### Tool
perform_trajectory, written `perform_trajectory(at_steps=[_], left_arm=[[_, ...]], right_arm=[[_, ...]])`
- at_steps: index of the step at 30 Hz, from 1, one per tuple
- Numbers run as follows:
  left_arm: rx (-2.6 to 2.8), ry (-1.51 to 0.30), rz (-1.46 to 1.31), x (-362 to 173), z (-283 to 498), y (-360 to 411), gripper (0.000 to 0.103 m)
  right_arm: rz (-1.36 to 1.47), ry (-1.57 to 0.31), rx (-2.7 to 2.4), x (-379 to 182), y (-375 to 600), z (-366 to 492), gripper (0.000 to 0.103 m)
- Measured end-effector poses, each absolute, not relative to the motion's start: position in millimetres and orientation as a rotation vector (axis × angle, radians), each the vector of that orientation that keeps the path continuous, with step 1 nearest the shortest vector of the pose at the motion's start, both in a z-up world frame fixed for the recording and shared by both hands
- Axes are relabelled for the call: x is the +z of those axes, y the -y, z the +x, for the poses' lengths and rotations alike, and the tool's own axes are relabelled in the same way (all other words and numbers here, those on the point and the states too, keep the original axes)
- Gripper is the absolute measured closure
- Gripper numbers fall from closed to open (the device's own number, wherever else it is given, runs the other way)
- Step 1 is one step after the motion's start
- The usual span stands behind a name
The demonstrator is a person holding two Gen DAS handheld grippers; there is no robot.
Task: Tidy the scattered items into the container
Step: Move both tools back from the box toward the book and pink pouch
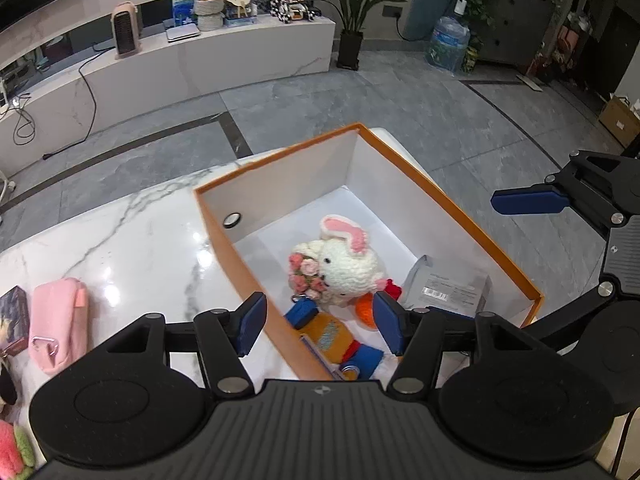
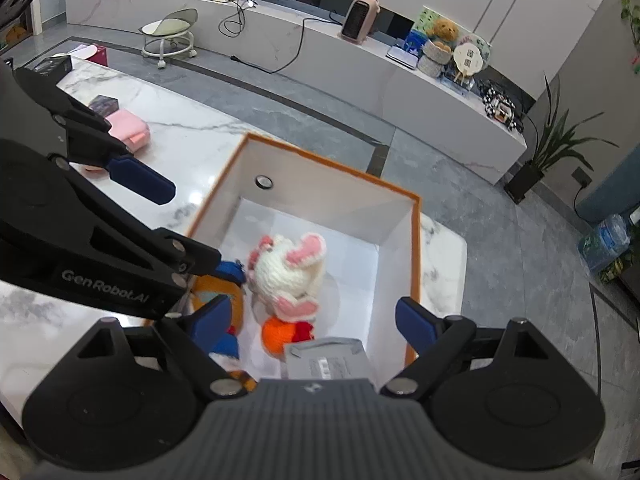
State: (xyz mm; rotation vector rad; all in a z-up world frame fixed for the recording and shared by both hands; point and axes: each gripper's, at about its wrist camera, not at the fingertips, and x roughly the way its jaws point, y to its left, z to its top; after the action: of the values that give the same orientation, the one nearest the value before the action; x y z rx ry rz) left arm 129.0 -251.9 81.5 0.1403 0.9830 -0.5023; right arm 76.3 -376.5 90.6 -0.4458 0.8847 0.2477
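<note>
An orange box (image 1: 460, 208) with white inner walls stands on the marble table. Inside lie a white crochet bunny (image 1: 352, 268), an orange and blue plush toy (image 1: 328, 336) and a grey packet (image 1: 448, 288). My left gripper (image 1: 320, 328) hovers open over the box's near left corner, its pads clear of the toy below. In the right wrist view my right gripper (image 2: 314, 322) hangs open above the bunny (image 2: 288, 268) and the packet (image 2: 328, 360), holding nothing. A pink pouch (image 1: 60, 320) lies on the table left of the box.
A small dark box (image 1: 14, 316) sits beside the pouch, and a pink and green fluffy item (image 1: 12, 452) lies at the near left. The table (image 1: 152, 240) ends just past the orange box, with grey floor beyond. A low white bench (image 2: 360, 64) lines the far wall.
</note>
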Motion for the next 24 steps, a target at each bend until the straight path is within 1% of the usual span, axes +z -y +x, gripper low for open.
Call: perform_trajectory(at_steps=[8, 14, 24], left_arm=[[-0.464, -0.967, 0.107, 90, 128, 211, 0.032], [-0.421, -0.956, 0.071, 93, 132, 173, 0.030], [-0.343, -0.966, 0.008, 84, 135, 106, 0.030]], right_arm=[[-0.479, -0.859, 0.284, 102, 340, 74, 0.013], [-0.508, -0.840, 0.321, 106, 306, 75, 0.013], [-0.548, -0.823, 0.377, 108, 252, 80, 0.013]])
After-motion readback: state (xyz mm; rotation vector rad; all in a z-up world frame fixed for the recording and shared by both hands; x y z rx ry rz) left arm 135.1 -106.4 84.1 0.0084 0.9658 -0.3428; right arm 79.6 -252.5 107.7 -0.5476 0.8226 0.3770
